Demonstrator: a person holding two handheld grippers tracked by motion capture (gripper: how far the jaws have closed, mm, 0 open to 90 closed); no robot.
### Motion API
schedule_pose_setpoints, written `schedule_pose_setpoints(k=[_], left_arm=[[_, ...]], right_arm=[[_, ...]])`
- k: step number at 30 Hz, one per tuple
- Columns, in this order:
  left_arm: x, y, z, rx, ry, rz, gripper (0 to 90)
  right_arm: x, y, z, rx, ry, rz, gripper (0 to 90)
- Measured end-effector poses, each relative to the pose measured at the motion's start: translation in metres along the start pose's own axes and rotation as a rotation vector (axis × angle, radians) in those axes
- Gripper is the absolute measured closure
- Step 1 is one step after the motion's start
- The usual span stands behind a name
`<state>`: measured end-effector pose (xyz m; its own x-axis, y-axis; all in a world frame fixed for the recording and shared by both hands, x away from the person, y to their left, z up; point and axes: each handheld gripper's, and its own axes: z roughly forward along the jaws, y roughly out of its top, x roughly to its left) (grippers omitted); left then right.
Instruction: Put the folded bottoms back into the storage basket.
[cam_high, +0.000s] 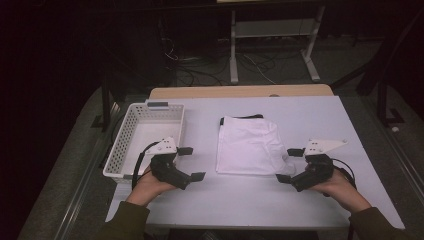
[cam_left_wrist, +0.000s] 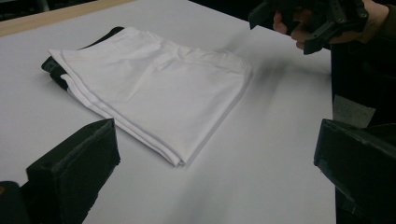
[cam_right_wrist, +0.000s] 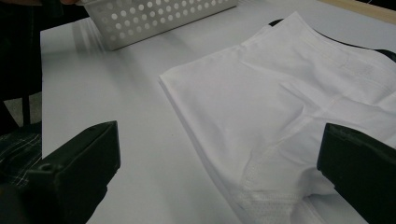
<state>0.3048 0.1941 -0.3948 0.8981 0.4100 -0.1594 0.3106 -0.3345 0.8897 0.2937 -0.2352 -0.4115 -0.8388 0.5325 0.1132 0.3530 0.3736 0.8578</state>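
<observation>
White folded cloth garment (cam_high: 250, 146), with a black layer or trim peeking out along its far edge, lay flat in the middle of the pale surface (cam_high: 310, 115), between the two claws and touched by neither. As a judgement, the work with it had hardly begun: the garment rested neatly folded and ungripped, and the white perforated plastic basket (cam_high: 131, 134) at the left edge of the surface held nothing that could be made out, so whatever lifting, folding or moving was meant all remained to do. The left claw (cam_high: 191, 163) stood near the garment's left side with its jaws spread wide and empty, partly in front of the basket's near corner; the right claw (cam_high: 290, 165) stood just beside the garment's near right corner, jaws likewise wide and empty. In the right gripper view a meshed or ribbed patch showed at the garment's near corner (cam_right_wrist: 275, 186), but its nature was hard to tell. The dark piece under the fold (cam_left_wrist: 55, 70) was mostly hidden, so it was unclear whether it belonged to the same garment. Beyond the surface's far edge the room was too dim to read.
</observation>
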Motion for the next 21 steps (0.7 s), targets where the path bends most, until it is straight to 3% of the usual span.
schedule_pose_setpoints(k=[21], left_arm=[[0.0011,0.0000,-0.0006,-0.002,-0.004,-0.010,0.0]], right_arm=[[-0.0025,0.0074,0.0088,-0.004,0.019,-0.008,0.0]])
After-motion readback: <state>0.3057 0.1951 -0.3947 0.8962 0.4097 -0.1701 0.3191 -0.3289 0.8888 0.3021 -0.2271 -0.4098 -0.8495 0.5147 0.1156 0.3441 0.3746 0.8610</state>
